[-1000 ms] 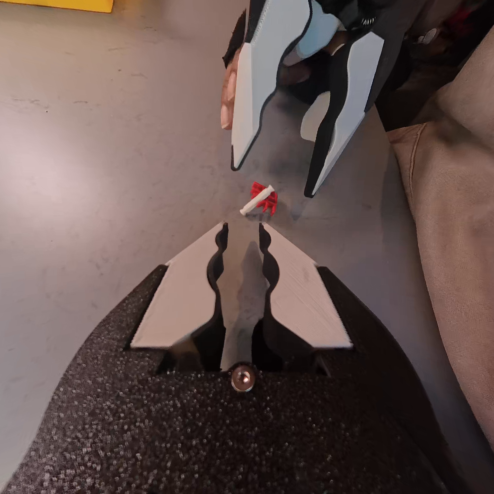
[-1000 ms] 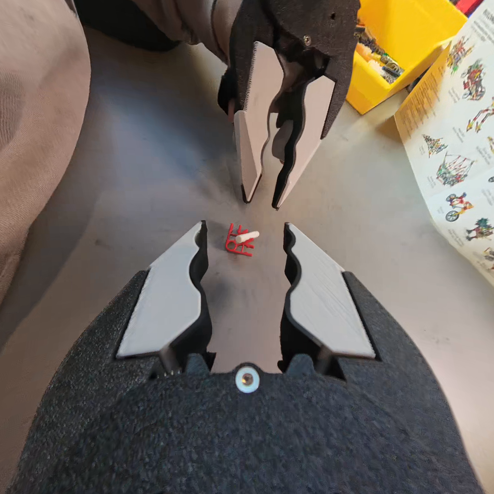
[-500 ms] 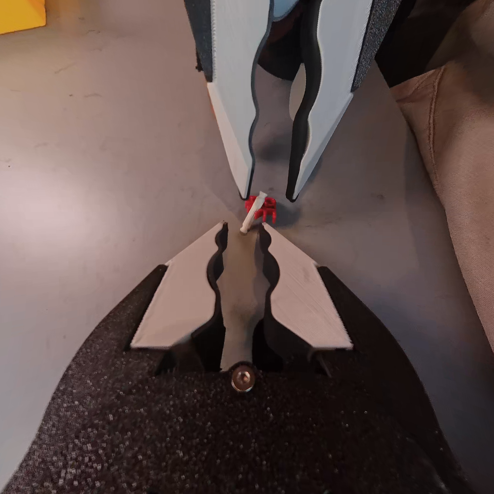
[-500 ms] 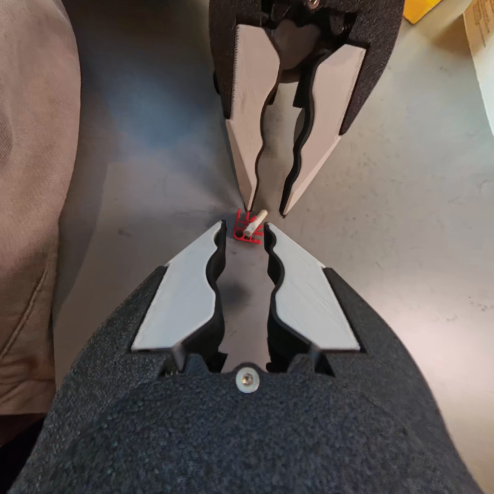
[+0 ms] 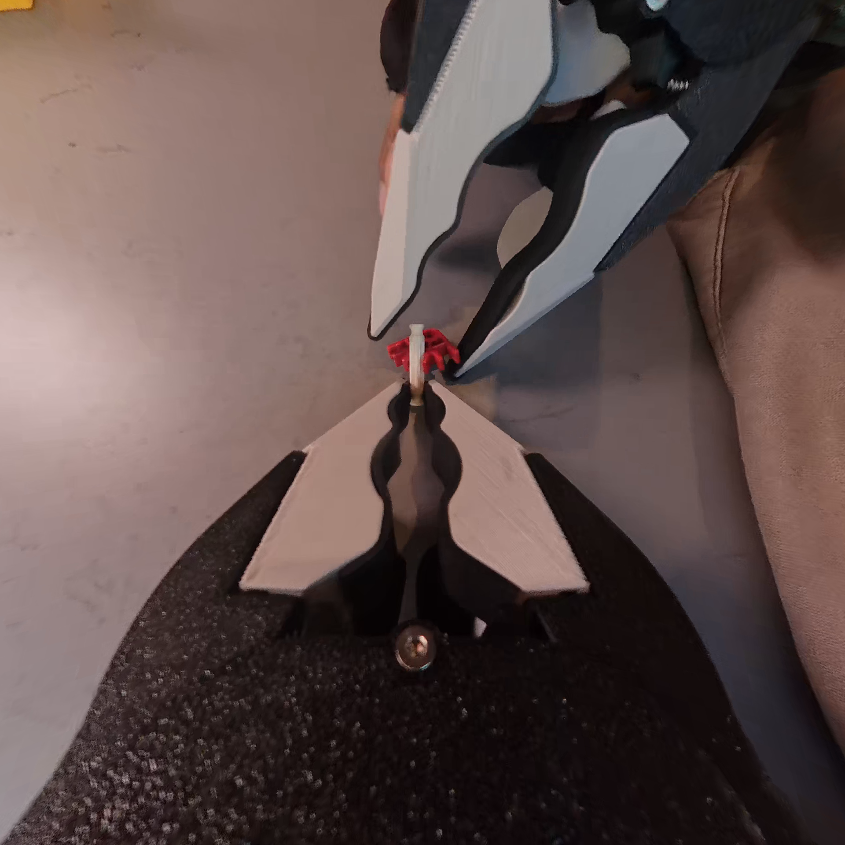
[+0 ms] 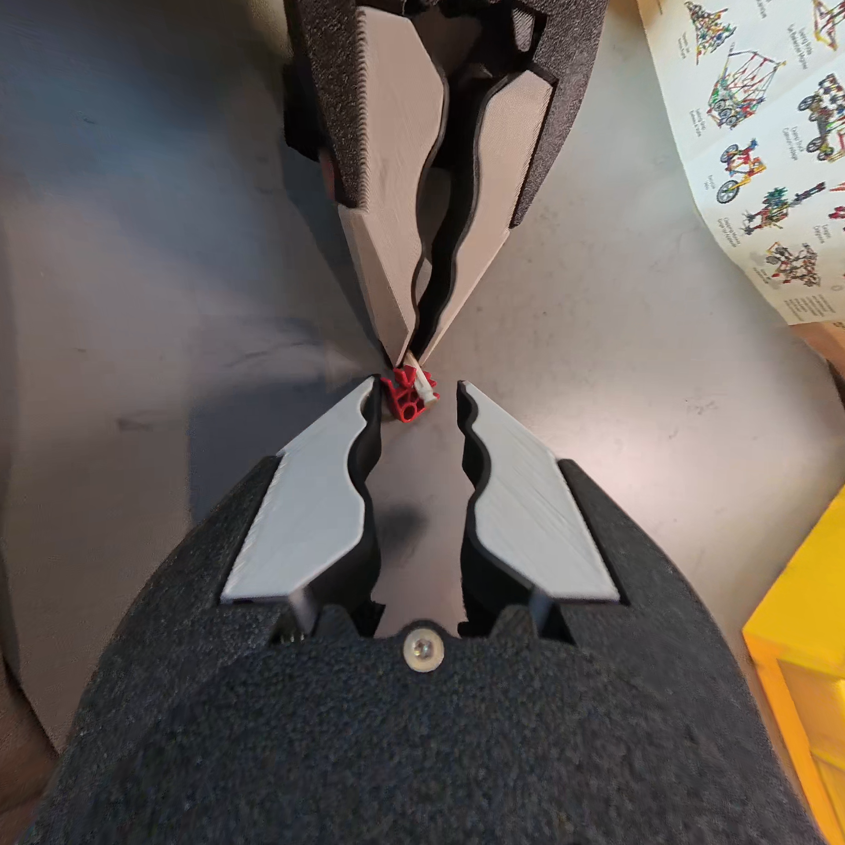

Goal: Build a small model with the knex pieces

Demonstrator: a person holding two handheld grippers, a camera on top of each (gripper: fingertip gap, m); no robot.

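Observation:
A small red connector piece (image 5: pixel 434 355) with a short white rod (image 5: pixel 415 361) clipped into it sits on the grey table (image 5: pixel 183 320). My left gripper (image 5: pixel 415 388) is shut on the near end of the white rod. My right gripper (image 5: pixel 416 352) comes in from the far side, open, with its fingertips on either side of the connector. In the right wrist view my right gripper (image 6: pixel 416 382) is open; its left fingertip (image 6: pixel 370 388) touches the red connector (image 6: pixel 404 404). The left gripper (image 6: pixel 411 356) pinches the rod (image 6: pixel 424 383) from the far side.
A printed leaflet with pictures of models (image 6: pixel 754 160) lies at the right. A yellow bin (image 6: pixel 800 686) stands at the near right. Brown cloth (image 5: pixel 777 411) runs along the right side of the left wrist view. Less than 4 cm separates the two grippers' tips.
My left gripper has moved forward and shut on the white rod, which now points straight along its fingers. My right gripper has opened wider around the red connector and tilted.

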